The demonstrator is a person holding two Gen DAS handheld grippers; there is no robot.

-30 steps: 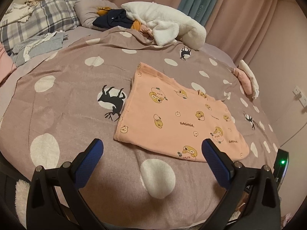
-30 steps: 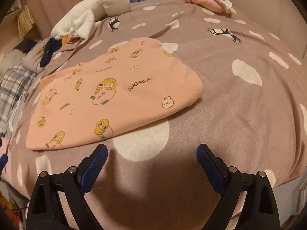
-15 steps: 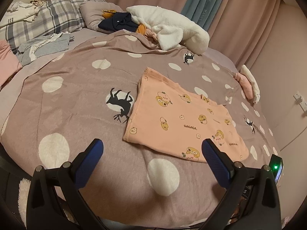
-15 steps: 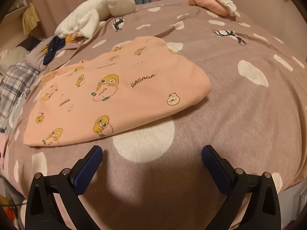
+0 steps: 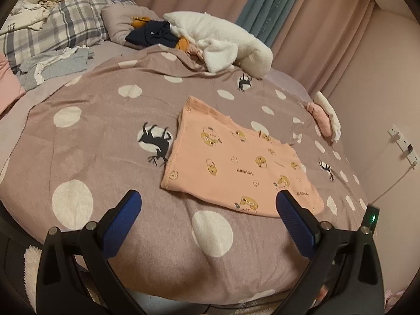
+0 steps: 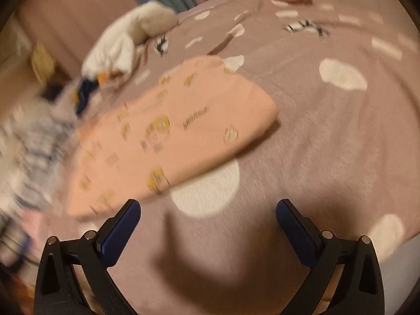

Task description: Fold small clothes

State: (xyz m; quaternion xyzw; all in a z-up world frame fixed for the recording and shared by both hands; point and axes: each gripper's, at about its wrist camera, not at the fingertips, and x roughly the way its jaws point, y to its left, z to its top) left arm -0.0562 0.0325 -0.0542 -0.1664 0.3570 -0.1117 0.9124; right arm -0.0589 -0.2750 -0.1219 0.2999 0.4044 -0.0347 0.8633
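Observation:
A folded peach garment [image 5: 231,162] with yellow cartoon prints lies flat on the mauve polka-dot blanket [image 5: 92,136]. My left gripper [image 5: 207,204] is open and empty, above the blanket's near edge, short of the garment's front edge. The same garment [image 6: 170,136] shows blurred in the right wrist view. My right gripper [image 6: 207,212] is open and empty, held over the blanket just in front of the garment's near edge.
A white fleece item [image 5: 223,44] and dark clothes [image 5: 152,35] lie at the back of the bed. Plaid pillow [image 5: 52,31] and grey clothes [image 5: 52,65] sit back left. A folded pink-and-white pile [image 5: 325,118] lies at the right edge. Curtains and a wall socket [image 5: 401,141] are beyond.
Both grippers have drawn back from the garment, which looks smaller and farther away. The right wrist view is now motion-blurred as that gripper swings. The garment has not moved.

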